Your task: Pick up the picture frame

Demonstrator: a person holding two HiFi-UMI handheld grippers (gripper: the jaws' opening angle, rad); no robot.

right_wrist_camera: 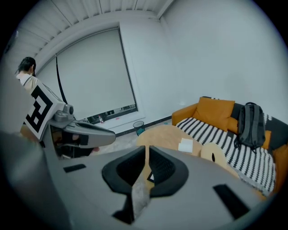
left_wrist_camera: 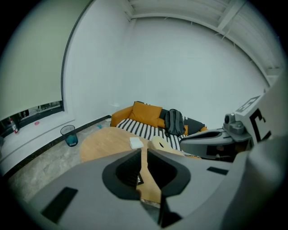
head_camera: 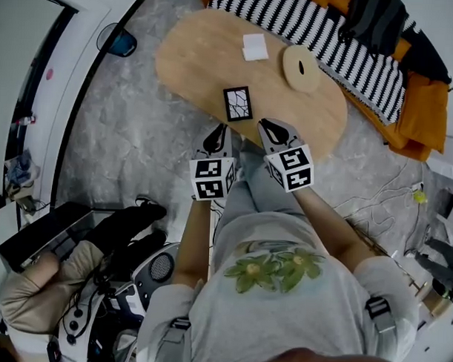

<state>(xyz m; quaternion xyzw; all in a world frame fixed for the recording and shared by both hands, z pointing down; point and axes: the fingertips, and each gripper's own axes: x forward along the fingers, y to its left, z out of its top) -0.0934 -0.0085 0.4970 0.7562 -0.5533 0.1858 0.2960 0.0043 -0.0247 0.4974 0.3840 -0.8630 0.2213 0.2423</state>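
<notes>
The picture frame (head_camera: 238, 103), small, black-edged, with a cracked black-and-white pattern, lies flat on the oval wooden table (head_camera: 194, 57) near its front edge. My left gripper (head_camera: 217, 133) hovers just short of that edge, below and left of the frame, its jaws a narrow slit apart with nothing between them (left_wrist_camera: 144, 152). My right gripper (head_camera: 271, 126) hovers below and right of the frame, jaws together and empty (right_wrist_camera: 147, 148). Neither touches the frame. A sliver of the frame (right_wrist_camera: 151, 177) shows past the right jaws.
A white folded napkin (head_camera: 255, 47) and a round wooden disc (head_camera: 301, 68) lie farther back on the table. Behind it is an orange sofa (left_wrist_camera: 144, 114) with a striped blanket (head_camera: 328, 32) and a black backpack (left_wrist_camera: 174, 122). A blue bin (head_camera: 119, 39) stands on the floor at the left.
</notes>
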